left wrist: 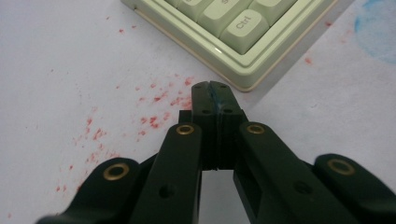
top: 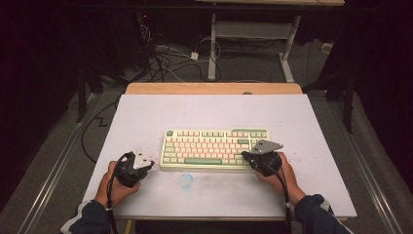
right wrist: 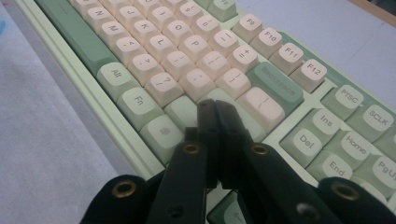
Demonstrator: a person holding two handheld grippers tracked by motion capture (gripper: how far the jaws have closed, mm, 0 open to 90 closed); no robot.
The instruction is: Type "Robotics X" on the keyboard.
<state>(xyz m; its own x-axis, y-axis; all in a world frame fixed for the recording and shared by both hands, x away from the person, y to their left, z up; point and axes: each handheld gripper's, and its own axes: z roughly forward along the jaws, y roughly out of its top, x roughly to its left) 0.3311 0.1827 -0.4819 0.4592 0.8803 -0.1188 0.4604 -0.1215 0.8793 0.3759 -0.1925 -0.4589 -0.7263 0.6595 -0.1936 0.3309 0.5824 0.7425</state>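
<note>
My two black grippers are both closed on nothing, the left gripper (left wrist: 211, 86) beside the glossy green-and-cream keyboard's (top: 214, 146) corner, the right gripper (right wrist: 215, 106) over its rounded keycaps.

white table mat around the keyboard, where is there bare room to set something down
The white table mat lies bare behind the pale green and pink keyboard, and along its far left and right edges. The near strip is crowded: left claw, right claw, and a blue smudge between.
</note>
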